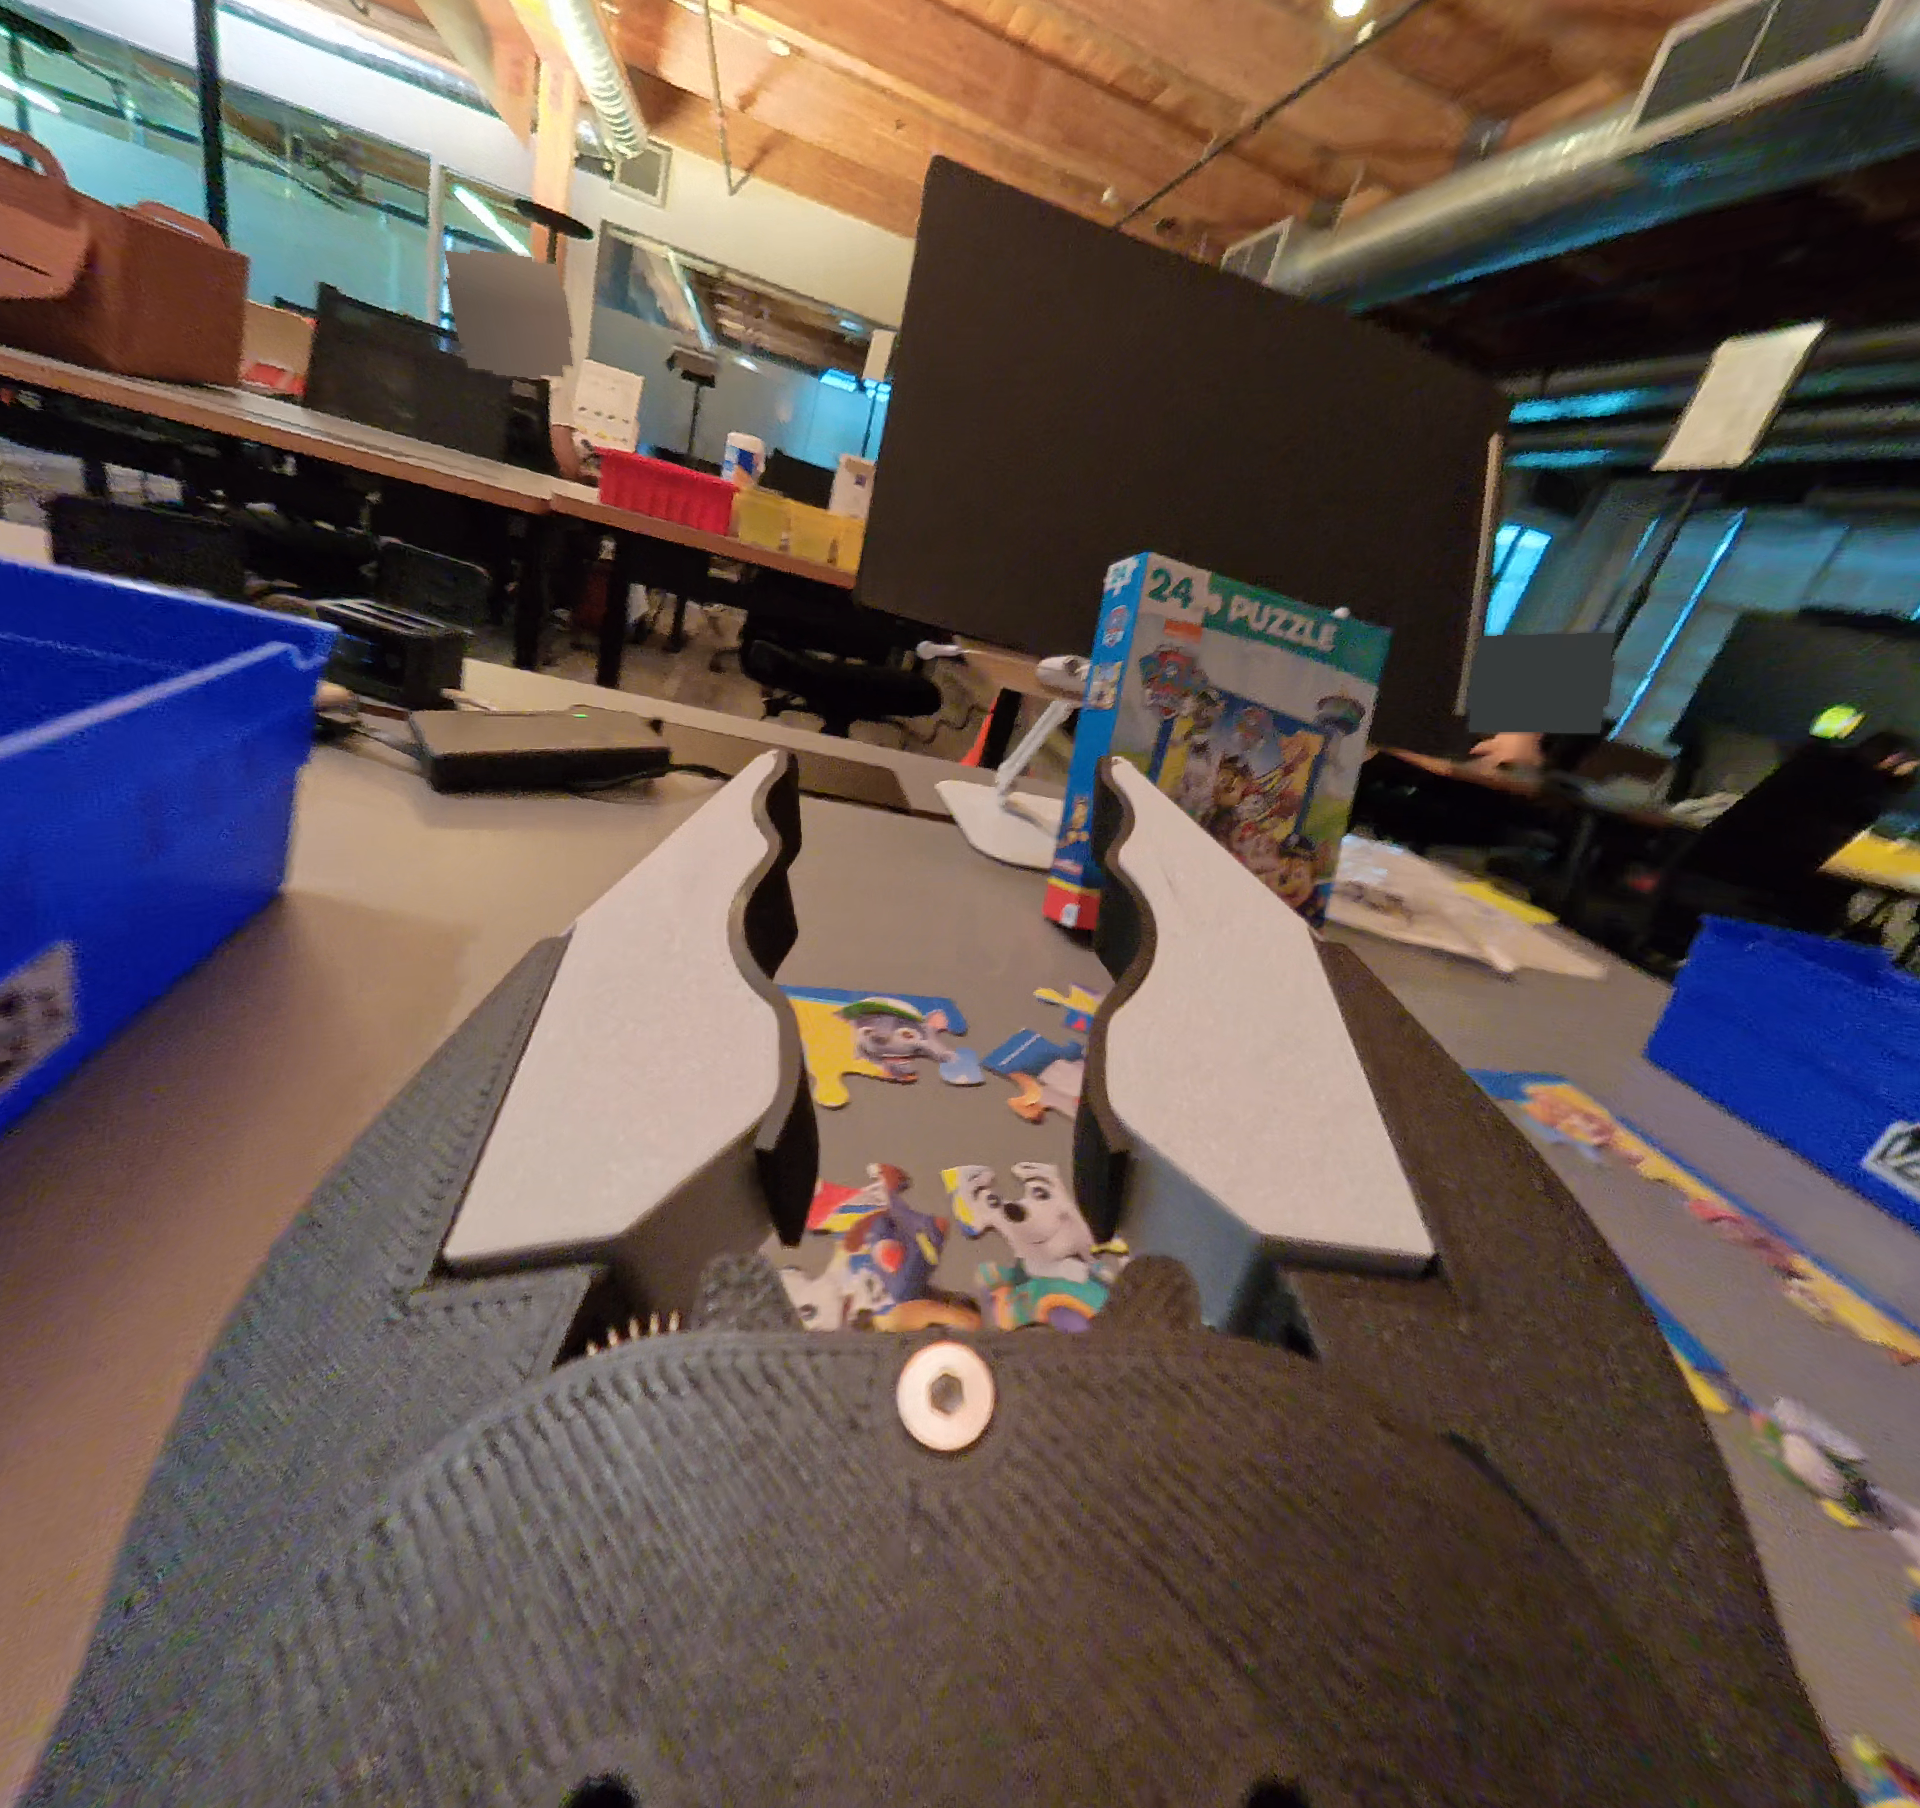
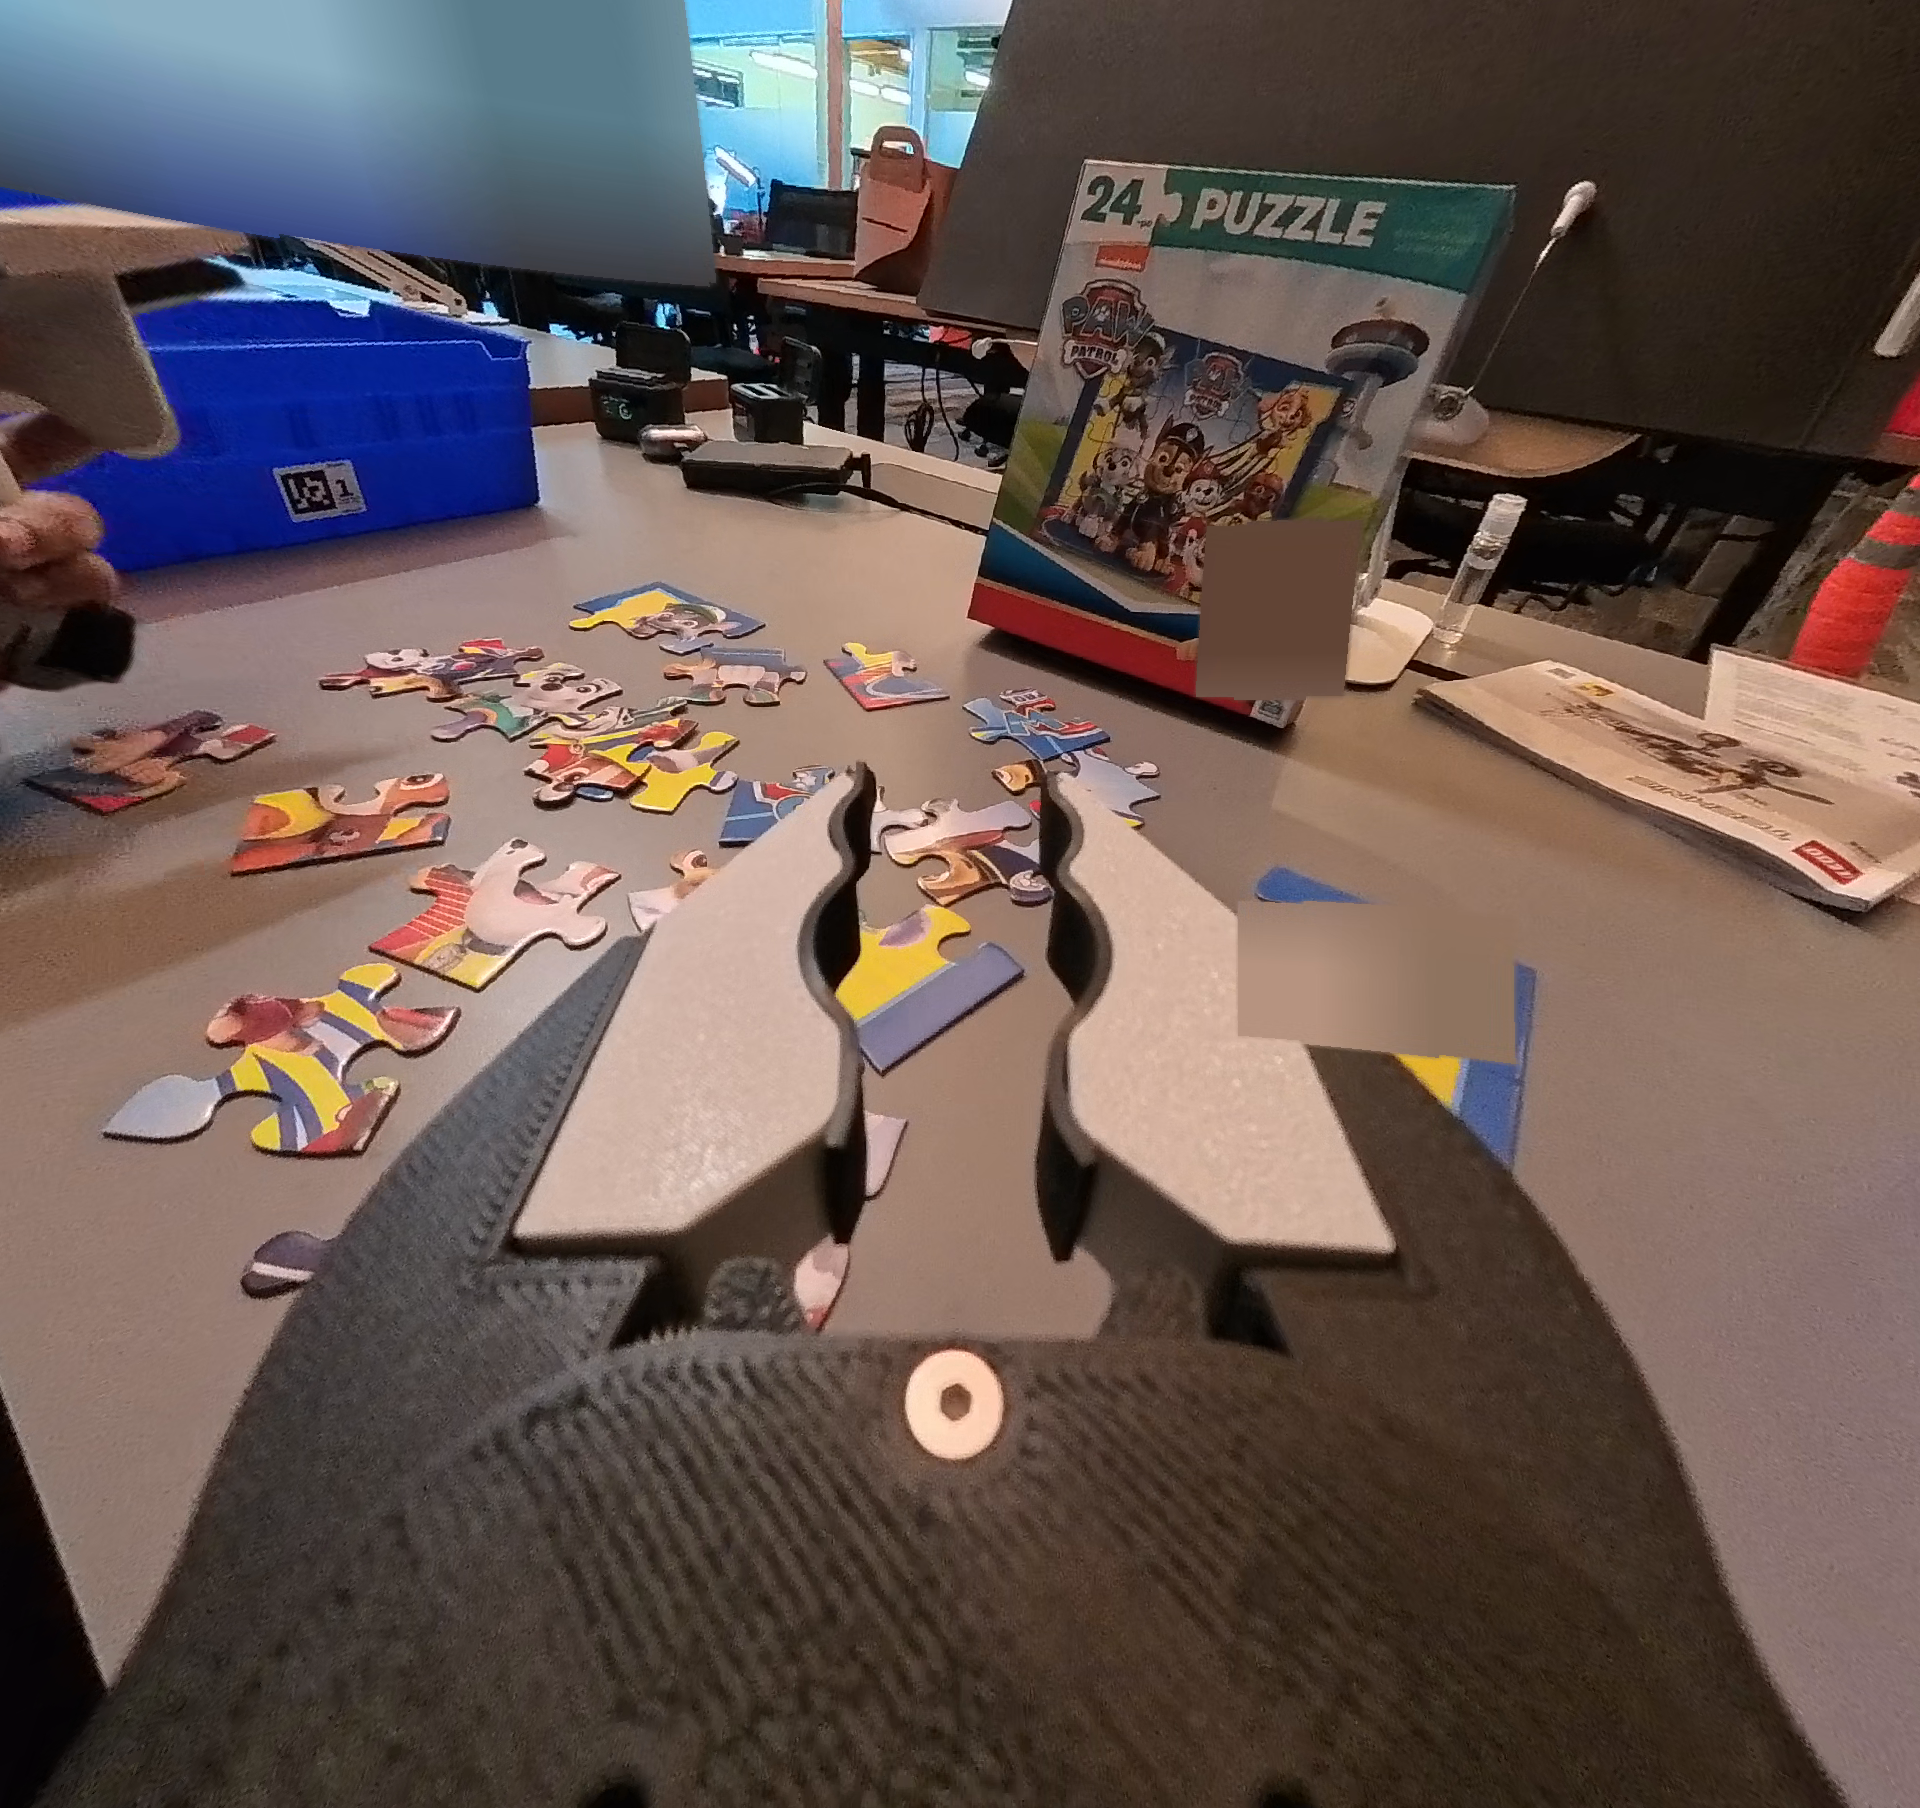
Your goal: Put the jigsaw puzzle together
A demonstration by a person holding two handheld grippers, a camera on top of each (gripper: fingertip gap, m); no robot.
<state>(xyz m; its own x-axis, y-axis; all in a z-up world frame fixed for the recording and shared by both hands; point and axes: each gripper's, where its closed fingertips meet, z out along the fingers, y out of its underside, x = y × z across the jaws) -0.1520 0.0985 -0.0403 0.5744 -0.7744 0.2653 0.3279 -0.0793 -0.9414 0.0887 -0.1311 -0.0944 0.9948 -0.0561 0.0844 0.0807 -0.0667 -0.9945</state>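
**Two open tools over scattered puzzle pieces**

Left wrist view: the left tool (image 1: 945,792) hangs spread wide and bare above the grey counter (image 1: 312,906), with loose puzzle pieces (image 1: 883,1041) below and the upright puzzle box (image 1: 1236,740) just beyond.

Right wrist view: the right tool (image 2: 951,802) stands parted, gripping nothing, over a yellow-and-blue piece (image 2: 925,969). A blue bin (image 2: 312,408) sits far left.
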